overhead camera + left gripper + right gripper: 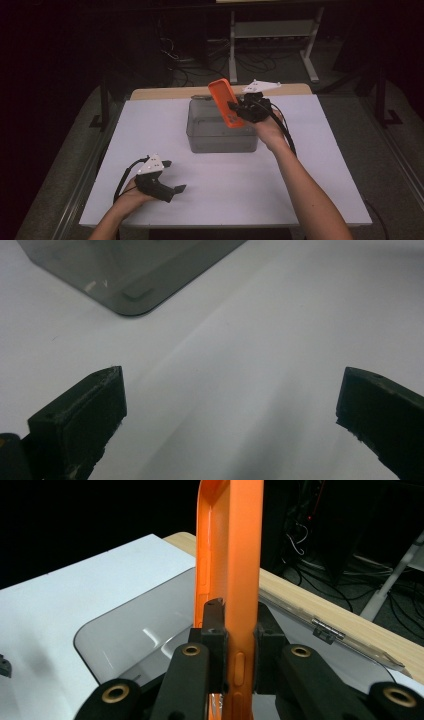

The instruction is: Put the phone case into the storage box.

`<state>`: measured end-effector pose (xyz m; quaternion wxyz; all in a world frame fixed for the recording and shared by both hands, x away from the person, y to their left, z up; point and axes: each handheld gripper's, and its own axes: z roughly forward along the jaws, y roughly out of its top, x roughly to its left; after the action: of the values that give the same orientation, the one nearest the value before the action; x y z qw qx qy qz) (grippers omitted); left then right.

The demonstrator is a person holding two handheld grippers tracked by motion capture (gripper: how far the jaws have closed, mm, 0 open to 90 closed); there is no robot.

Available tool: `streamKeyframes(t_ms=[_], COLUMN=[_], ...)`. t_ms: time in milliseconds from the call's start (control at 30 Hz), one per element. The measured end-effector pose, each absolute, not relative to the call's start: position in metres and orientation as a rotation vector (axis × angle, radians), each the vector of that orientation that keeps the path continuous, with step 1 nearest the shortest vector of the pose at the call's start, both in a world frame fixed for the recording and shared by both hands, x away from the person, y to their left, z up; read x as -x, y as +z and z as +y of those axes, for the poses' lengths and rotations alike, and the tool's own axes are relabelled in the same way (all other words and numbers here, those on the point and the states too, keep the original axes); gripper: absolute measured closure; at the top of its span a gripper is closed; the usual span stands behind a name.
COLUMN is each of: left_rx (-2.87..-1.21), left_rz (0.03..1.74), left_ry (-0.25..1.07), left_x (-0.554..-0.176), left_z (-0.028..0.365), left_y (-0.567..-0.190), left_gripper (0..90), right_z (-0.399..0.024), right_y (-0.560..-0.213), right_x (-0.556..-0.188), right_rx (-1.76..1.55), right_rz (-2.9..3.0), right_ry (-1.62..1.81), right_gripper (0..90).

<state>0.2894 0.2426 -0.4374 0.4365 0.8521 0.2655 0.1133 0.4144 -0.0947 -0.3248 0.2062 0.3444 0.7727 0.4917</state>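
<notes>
An orange phone case (223,102) is held in the air above a smoky translucent box (220,131) near the table's far middle. My right gripper (236,112) is shut on the case's lower end, and the case tilts up and to the left. In the right gripper view the two black jaws pinch the orange case (231,580) edge-on over the box's grey top (135,635). My left gripper (172,176) rests low at the front left of the table, open, with nothing between its fingers (80,420). A corner of the box (125,270) lies ahead of it.
A white sheet (150,130) covers the table, with a strip of bare wood (170,93) along the far edge. A white shelf frame (272,37) and loose cables (190,60) stand on the dark floor behind the table.
</notes>
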Motion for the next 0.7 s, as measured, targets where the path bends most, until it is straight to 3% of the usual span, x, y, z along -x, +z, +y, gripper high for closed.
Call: streamKeyframes(t_ms=[700], left_rx=[-2.119], left_rz=[0.663], left_ry=[0.282], left_x=[-0.289], left_z=[0.243], left_y=[-0.437], left_gripper=[0.0], right_z=[-0.088], right_y=[-0.345], right_x=[-0.425], right_rx=[-0.973], right_rz=[2.206], right_ry=[1.285], right_gripper=[78.5])
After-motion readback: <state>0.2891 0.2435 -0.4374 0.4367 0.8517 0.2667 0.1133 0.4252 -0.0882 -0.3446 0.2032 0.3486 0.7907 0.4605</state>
